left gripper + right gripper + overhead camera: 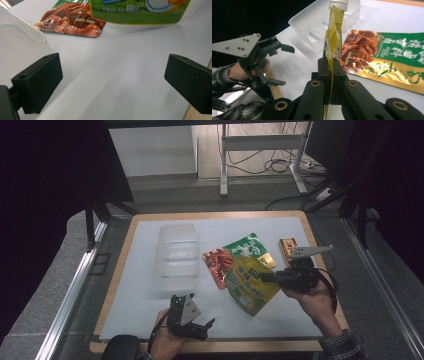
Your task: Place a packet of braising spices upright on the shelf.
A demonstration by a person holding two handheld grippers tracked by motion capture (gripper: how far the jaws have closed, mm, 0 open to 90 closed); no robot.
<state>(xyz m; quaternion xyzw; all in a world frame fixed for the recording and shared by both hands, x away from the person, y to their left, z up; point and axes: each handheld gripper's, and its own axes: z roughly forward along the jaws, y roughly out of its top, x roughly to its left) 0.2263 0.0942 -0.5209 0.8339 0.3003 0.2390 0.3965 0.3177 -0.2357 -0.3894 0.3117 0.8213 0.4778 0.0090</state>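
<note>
**Table Contents, Largest Item to Smallest**

Table (130, 320): white top with a wooden edge, filling the centre of the high view.

Clear plastic tray (178, 260): empty, left of centre in the high view, well apart from both grippers; its wall shows at the upper left of the left gripper view and at the top of the right gripper view.

Yellow spouted pouch (250, 282): right of centre in the high view, lifted at a tilt, white cap uppermost. In the right gripper view it stands edge-on up the middle of the frame (333, 37), its lower edge pinched between the jaws.

Green and gold packet (252, 247): lies flat just above the pouch in the high view, partly under it.

Red snack packet (218, 265): lies flat between the tray and the pouch, its right edge beneath the pouch.

Small brown packet (287, 248): right of centre, near the table's right edge, partly hidden by the right gripper's grey plate.

Right gripper (265, 276): held in the person's right hand, jaws clamped on the pouch's edge.

Left gripper (209, 327): lower centre of the high view, over bare table near the front edge, jaws spread wide and holding nothing.
</note>
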